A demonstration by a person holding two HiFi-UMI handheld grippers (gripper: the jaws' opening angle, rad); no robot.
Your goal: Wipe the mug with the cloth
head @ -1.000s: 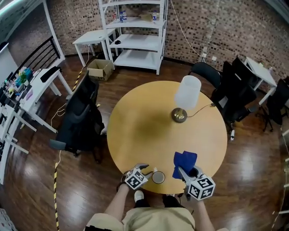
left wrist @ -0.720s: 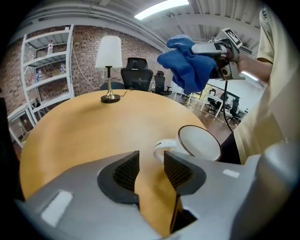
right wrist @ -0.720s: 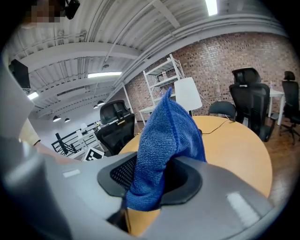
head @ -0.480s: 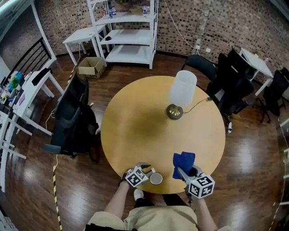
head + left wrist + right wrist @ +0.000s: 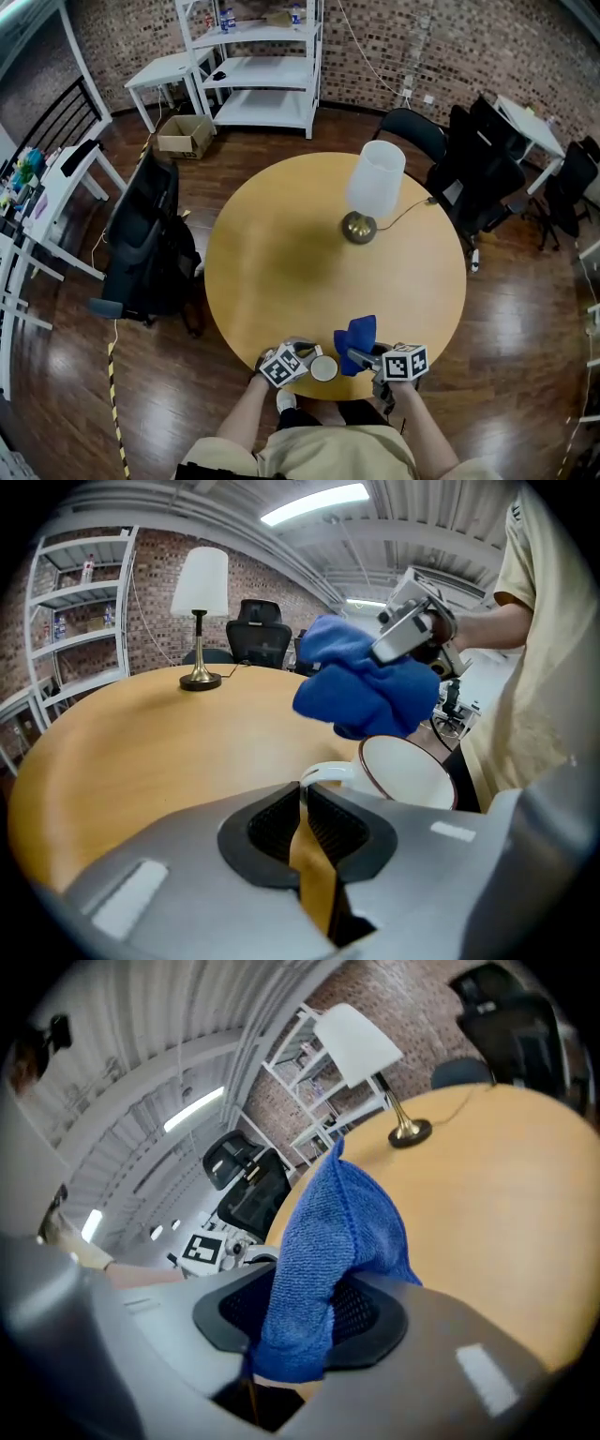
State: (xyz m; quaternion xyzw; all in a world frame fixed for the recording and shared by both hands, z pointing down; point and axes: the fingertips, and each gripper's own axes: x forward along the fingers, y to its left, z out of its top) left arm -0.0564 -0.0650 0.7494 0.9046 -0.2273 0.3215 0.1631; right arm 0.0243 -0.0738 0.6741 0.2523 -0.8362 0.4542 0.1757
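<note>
Left gripper [image 5: 303,799] has just been closing, now pinching the handle of the mug [image 5: 324,368] at the table's [image 5: 281,253] near edge, right gripper [image 5: 362,357] (clamped on the blue cloth [image 5: 366,688]) just right of its mouth.

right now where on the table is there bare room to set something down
The table is bare across its left and middle, from the lamp down toward the mug. The right side past the lamp is free too. The near edge is crowded: mug and cloth sit close together.
</note>
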